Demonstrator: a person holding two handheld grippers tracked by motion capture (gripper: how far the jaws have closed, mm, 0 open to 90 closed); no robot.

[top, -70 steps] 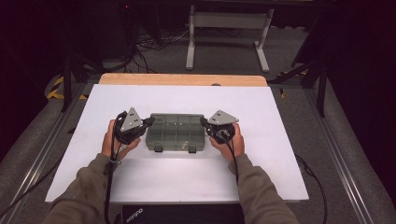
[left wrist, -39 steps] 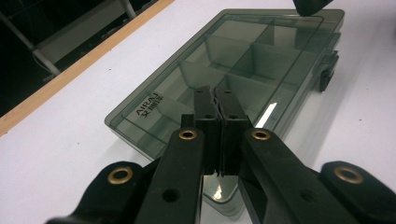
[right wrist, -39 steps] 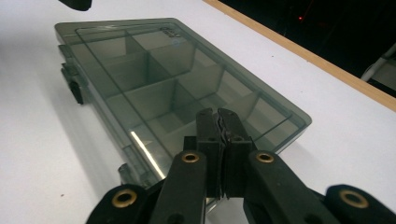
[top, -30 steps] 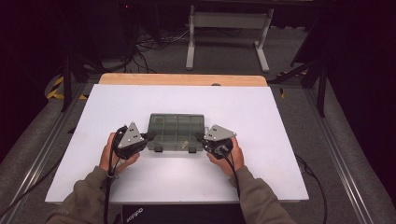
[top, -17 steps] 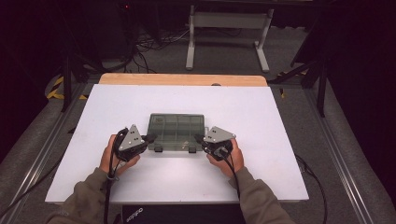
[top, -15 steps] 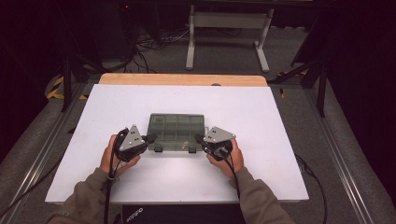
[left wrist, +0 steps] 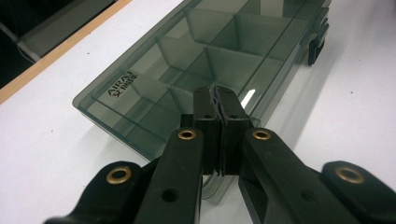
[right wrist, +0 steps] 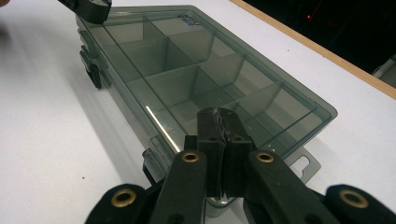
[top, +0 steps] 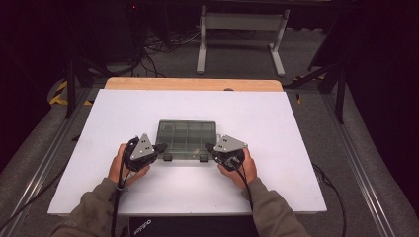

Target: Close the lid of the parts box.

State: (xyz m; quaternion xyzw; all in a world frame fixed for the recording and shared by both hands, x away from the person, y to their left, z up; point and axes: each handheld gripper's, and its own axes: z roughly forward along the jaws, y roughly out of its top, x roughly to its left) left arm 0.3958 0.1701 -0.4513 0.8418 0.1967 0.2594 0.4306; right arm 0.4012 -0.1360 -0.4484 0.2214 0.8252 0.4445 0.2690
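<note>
Two tools, left tool [top: 159, 146] and right tool [top: 209, 146], clenched empty at the ends of smoky compartment box [top: 187, 138], mid-desk [top: 296, 148]; lid closed, latches [top: 203, 158] apparently not yet undone

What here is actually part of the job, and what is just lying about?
Part of the job:
- smoky clear compartment box, lid shut
- left gripper, jaws shut, at the box's left end
- right gripper, jaws shut, at its right end

Just lying about:
- white table
- metal stand on the floor behind
- floor cables
</note>
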